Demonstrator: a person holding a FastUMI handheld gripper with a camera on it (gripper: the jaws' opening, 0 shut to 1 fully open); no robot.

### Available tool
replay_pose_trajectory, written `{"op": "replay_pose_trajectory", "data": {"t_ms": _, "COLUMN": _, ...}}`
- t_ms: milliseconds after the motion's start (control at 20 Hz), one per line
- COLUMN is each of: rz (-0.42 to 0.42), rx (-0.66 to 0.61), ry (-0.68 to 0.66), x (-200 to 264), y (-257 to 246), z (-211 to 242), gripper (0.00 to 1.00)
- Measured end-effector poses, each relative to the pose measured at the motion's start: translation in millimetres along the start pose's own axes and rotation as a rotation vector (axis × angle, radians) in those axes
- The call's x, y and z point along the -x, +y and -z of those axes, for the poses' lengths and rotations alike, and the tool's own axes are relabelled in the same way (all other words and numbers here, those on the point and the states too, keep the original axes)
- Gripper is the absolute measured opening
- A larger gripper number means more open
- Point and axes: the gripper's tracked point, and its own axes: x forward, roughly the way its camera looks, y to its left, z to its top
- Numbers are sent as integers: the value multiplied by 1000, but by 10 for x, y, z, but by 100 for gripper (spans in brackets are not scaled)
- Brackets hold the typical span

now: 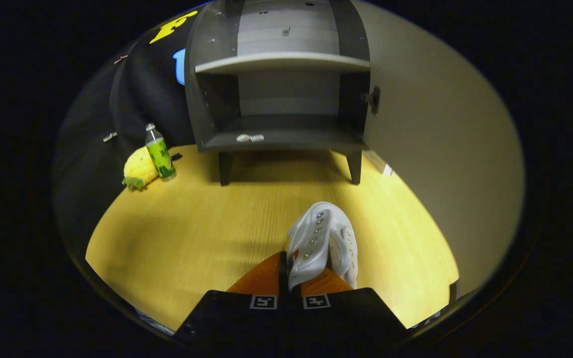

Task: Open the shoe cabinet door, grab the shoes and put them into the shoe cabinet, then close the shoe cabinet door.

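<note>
Gripper view, carrying stage. My gripper [289, 278] holds a pair of white shoes [322, 241]: the two orange fingers [259, 278] are drawn close together and pinch the rim of the shoes between them, so the toes project ahead of my fingertips above the yellow wooden floor [192, 223]. Beyond the shoes stands the grey shoe cabinet [281, 89] on short legs, its door [440, 139] swung fully open to the right; the lower compartment is free apart from a small pale object [249, 137] at its front lip, and a shelf [281, 62] divides it from the upper compartment. To the left of the cabinet, well apart from my path, a green-labelled bottle [159, 151] stands touching a yellow pineapple-shaped toy [139, 169]. In my judgement the step is done well by keeping the pinch firm, advancing straight at the lower opening, holding the toes level so they pass over the front lip and under the shelf, and releasing only once the soles rest on the compartment floor, short of the pale object.
</note>
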Motion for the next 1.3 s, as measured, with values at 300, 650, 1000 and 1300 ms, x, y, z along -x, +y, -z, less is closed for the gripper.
{"op": "replay_pose_trajectory", "data": {"t_ms": 300, "rz": 2, "rx": 50, "ry": -178, "x": 518, "y": 242, "z": -1425, "gripper": 4}}
{"op": "replay_pose_trajectory", "data": {"t_ms": 650, "rz": 8, "rx": 75, "ry": -317, "x": 514, "y": 261, "z": -2744, "gripper": 4}}
{"op": "replay_pose_trajectory", "data": {"t_ms": 1000, "rz": -1, "rx": 124, "ry": -395, "x": -67, "y": 195, "z": -3772, "gripper": 4}}
{"op": "replay_pose_trajectory", "data": {"t_ms": 1300, "rz": -11, "rx": 188, "ry": -398, "x": -990, "y": 106, "z": -4346, "gripper": 4}}
